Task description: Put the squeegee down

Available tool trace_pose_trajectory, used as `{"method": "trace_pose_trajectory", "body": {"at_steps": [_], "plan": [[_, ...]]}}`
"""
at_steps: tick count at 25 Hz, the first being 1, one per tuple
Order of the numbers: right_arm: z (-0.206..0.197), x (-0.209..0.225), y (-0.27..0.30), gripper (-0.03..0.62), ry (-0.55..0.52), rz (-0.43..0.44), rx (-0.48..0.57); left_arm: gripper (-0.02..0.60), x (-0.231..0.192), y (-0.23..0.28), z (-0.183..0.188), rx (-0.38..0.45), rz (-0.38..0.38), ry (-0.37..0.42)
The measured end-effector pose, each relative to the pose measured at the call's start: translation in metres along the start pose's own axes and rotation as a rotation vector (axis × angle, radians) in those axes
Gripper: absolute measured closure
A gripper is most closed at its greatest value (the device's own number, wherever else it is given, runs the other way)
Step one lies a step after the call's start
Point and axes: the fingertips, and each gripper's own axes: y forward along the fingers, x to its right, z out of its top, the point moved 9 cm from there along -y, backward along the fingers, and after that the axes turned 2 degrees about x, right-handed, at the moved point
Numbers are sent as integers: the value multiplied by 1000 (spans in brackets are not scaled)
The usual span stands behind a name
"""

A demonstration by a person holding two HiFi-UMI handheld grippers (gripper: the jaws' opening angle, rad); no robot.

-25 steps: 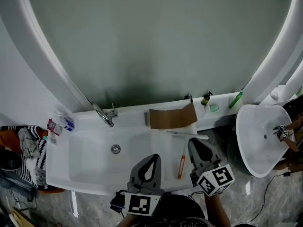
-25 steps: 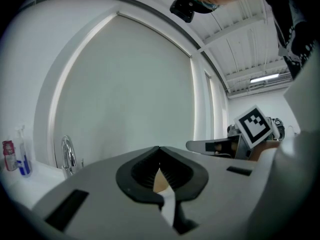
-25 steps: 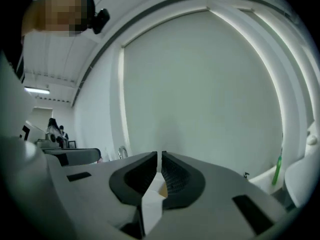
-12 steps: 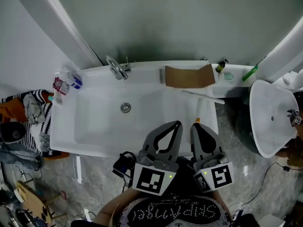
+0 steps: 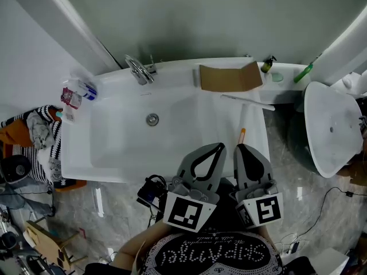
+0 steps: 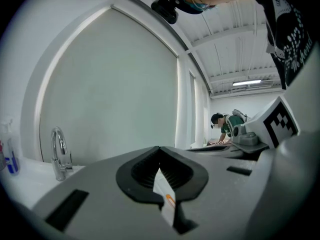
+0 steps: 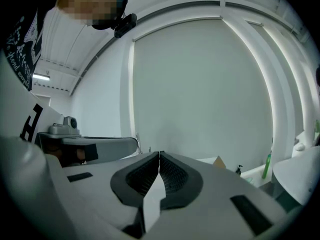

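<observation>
your left gripper (image 5: 220, 148) and right gripper (image 5: 239, 148) are closed, empty (squeegee (image 5: 242, 132) already lies on the sink (image 5: 103, 171) ledge); bumping its handle could slide it off.

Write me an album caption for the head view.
Squeegee lying on the right side of the white washbasin; left gripper and right gripper, both shut and empty, near its front edge.
</observation>
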Motion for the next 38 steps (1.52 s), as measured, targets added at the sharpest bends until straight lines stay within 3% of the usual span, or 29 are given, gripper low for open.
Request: {"method": "trace_pose_trajectory", "body": {"at_steps": [7,19,38], "plan": [[-3,-6,3,574,-6,11,-4,577,2,-1,-4,-19,-28,11],[-6,-10,9,574,-36,38,-13,577,-5,-6,-6,-12,-4,6],[-5,-11,9,574,2,34,-47,577,-4,-4,-5,-7,0,6]]}}
